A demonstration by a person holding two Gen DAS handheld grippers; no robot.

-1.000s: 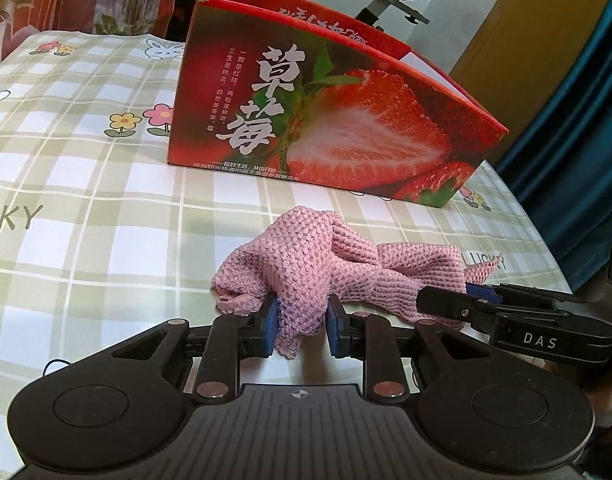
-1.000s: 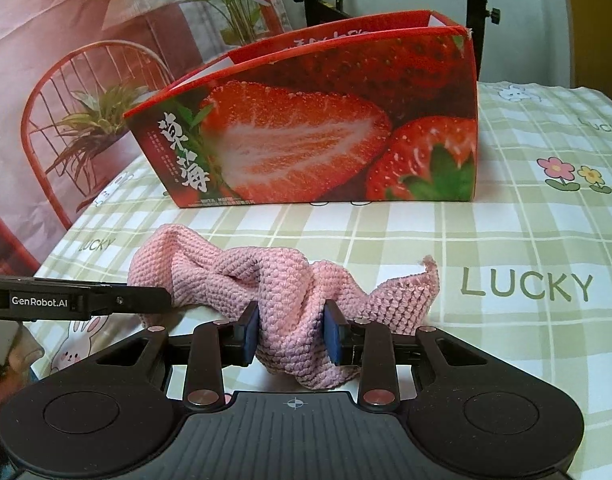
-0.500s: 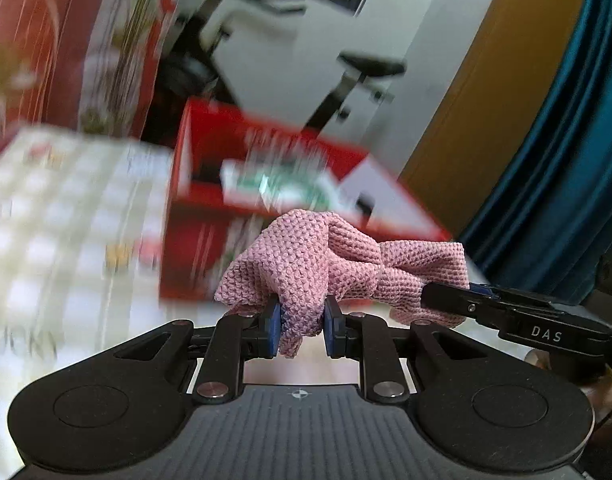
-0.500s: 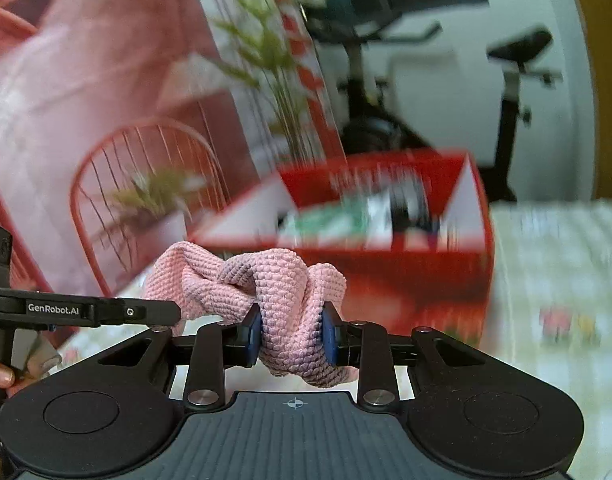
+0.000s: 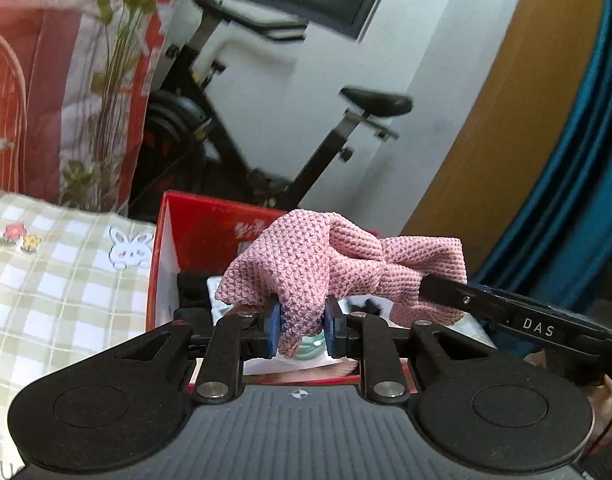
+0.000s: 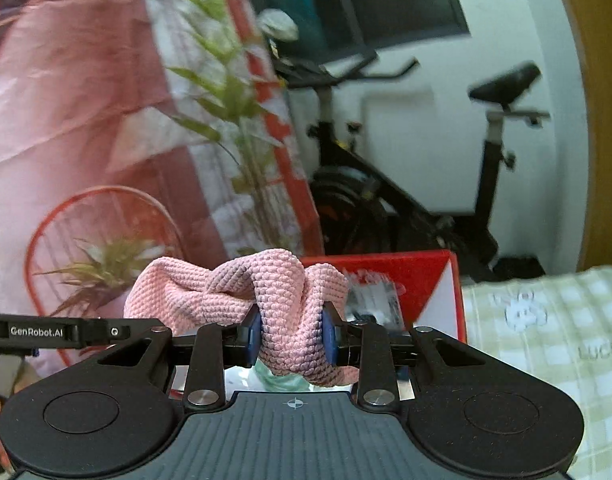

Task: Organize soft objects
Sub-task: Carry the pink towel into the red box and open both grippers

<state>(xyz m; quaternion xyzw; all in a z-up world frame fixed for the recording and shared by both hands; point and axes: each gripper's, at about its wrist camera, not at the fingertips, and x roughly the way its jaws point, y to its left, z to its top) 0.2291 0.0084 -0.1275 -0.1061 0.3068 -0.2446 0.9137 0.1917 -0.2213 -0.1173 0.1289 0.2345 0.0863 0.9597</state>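
Left wrist view: left gripper (image 5: 301, 330) clamped on pink knitted cloth (image 5: 338, 264), held above open red box (image 5: 193, 236). Right gripper (image 6: 291, 338) clamped on the same cloth's other end.

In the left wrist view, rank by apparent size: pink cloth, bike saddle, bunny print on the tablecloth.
1. pink cloth, though nearest the camera, so inflated.
2. bike saddle, far behind.
3. bunny print, smallest.

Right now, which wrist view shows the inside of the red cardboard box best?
The left wrist view: the red cardboard box shows its inner wall and contents below the pink knitted cloth. The right wrist view shows only a blurred far corner.
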